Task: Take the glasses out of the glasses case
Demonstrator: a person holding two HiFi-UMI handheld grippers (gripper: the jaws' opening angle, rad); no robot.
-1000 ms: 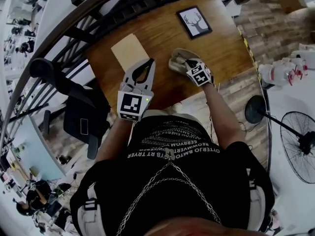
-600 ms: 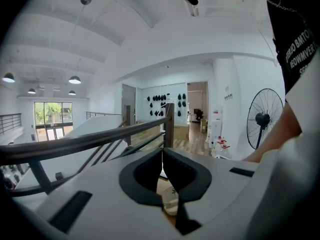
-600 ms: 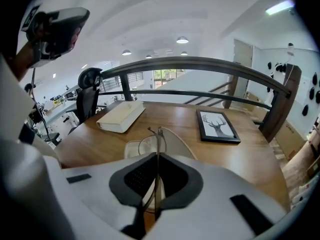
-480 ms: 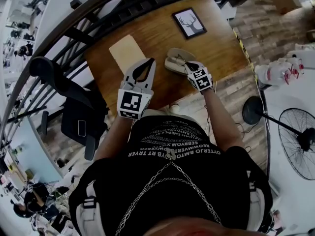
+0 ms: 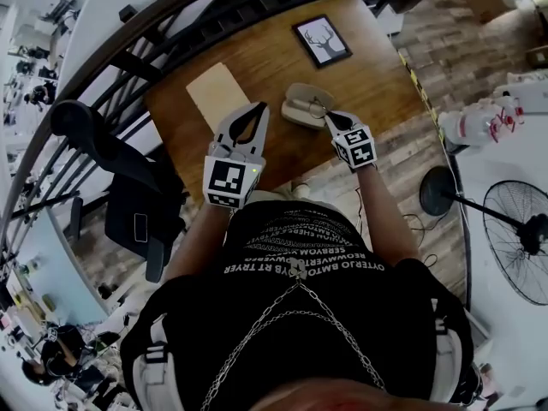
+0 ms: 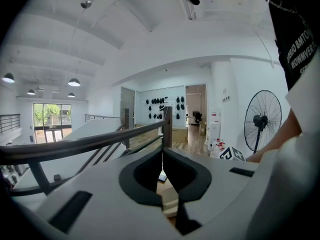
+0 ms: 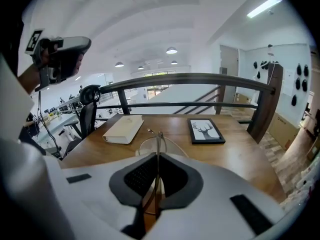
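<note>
Glasses [image 7: 158, 134] pinched in right gripper [image 7: 158, 158] over open, seemingly empty case [image 5: 300, 110]; left gripper [image 6: 161, 154] jaws pressed together.

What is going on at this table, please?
A person works two hand-held grippers at a wooden table. The right gripper is shut on the glasses, holding them over the open case. The left gripper is shut and empty, held over the table near a book.
</note>
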